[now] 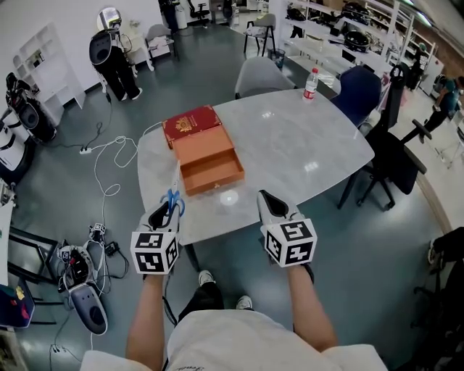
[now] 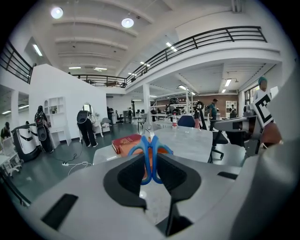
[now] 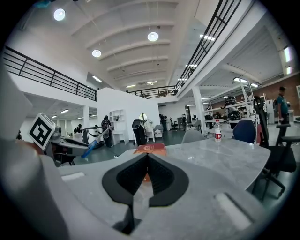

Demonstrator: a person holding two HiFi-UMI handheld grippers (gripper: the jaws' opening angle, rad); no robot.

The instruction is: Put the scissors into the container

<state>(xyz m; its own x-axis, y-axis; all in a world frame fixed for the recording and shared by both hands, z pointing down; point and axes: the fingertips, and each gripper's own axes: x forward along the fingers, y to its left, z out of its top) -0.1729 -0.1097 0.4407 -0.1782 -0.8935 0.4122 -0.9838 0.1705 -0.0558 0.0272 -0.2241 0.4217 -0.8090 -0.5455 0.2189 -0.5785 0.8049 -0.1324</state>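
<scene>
Bright, even indoor light from round ceiling lamps [image 3: 59, 14] above the desk [image 1: 290, 145], whose pale top shows small glare spots. Both gripper views bend strongly at black-vignetted edges; near foreground is soft

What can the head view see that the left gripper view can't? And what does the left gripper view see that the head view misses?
Only the head view shows the person's shoes and the inside of the open orange box. Only the left gripper view shows the ceiling lights and the balcony railing. Both show the blue scissors held in the left gripper, the table and the water bottle.
</scene>
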